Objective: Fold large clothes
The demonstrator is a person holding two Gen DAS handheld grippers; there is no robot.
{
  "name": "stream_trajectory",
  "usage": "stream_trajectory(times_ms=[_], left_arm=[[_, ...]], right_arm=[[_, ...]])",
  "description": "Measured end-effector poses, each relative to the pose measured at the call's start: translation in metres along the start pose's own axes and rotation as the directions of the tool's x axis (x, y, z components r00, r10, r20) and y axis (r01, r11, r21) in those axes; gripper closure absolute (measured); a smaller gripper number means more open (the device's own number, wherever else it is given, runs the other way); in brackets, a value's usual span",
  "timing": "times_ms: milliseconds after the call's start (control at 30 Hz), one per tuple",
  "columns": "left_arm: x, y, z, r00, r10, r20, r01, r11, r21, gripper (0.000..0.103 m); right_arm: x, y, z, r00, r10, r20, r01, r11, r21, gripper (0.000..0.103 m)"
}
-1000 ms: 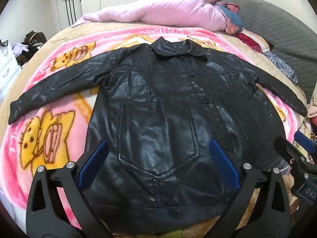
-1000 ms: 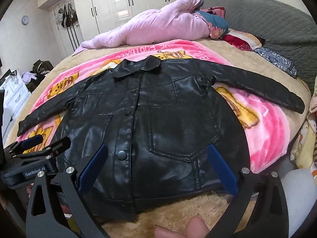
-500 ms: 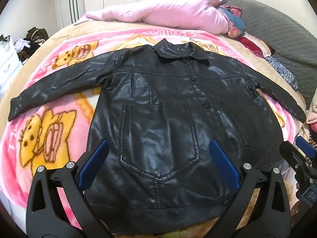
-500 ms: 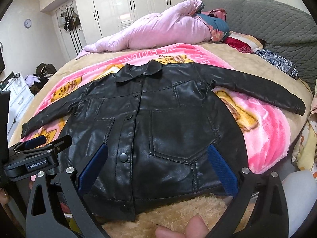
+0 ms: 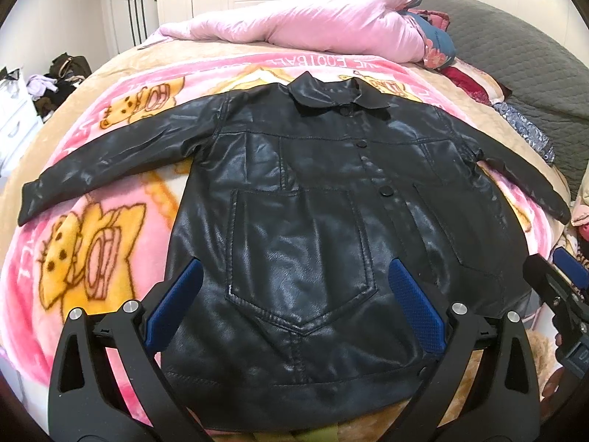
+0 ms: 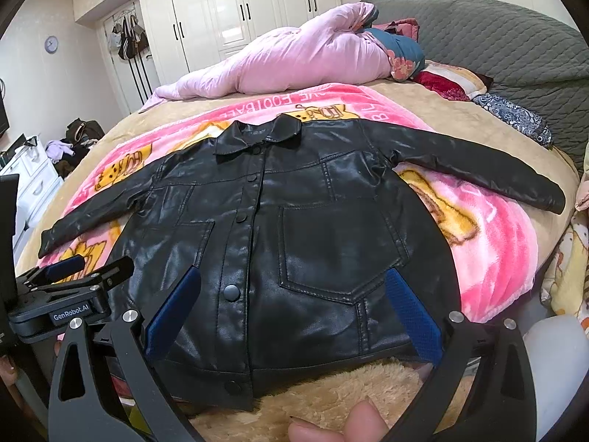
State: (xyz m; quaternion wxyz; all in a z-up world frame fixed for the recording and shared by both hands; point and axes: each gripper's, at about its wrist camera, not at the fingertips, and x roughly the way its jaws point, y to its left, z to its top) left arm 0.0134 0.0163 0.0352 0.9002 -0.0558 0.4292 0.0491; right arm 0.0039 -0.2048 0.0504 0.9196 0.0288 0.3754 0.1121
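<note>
A black leather jacket (image 5: 313, 228) (image 6: 294, 235) lies flat and buttoned on the bed, front up, both sleeves spread out sideways, collar at the far end. My left gripper (image 5: 292, 305) hovers open above the hem over the left chest pocket, nothing between its blue pads. Over the hem on the other side, my right gripper (image 6: 291, 309) is open too and holds nothing. Each gripper shows at the edge of the other's view: the right gripper (image 5: 559, 294), the left gripper (image 6: 73, 287).
Under the jacket lies a pink cartoon blanket (image 5: 92, 243) on a tan bedspread (image 6: 331, 405). A pink duvet (image 5: 313, 22) and pillows are piled at the far end. A grey headboard (image 6: 497, 44) is at the right, white drawers (image 6: 29, 184) at the left. A fingertip (image 6: 349, 423) shows at the bottom.
Both grippers have lifted and drawn back slightly, so the jacket sits lower and smaller in each view. The jacket has not moved.
</note>
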Motion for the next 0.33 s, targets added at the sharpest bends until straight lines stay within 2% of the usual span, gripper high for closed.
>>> stream_trajectory(times_ms=[167,267,333], left_arm=[[0.0000,-0.0012,-0.0019,0.999,0.034,0.006,-0.035,0.999,0.013,0.009],[-0.0008,0.0009,-0.0030,1.000,0.009,0.008,-0.009,1.000,0.008,0.009],[-0.0020,0.0014,-0.0032,1.000,0.020,0.014,-0.020,1.000,0.008,0.009]], right_arm=[[-0.0005,0.0008,0.0006,1.000,0.001,0.003,-0.001,1.000,0.001,0.004],[-0.0006,0.0013,0.0009,1.000,0.001,0.006,-0.001,1.000,0.004,0.004],[-0.0009,0.0009,0.0005,1.000,0.002,0.007,-0.002,1.000,0.008,0.004]])
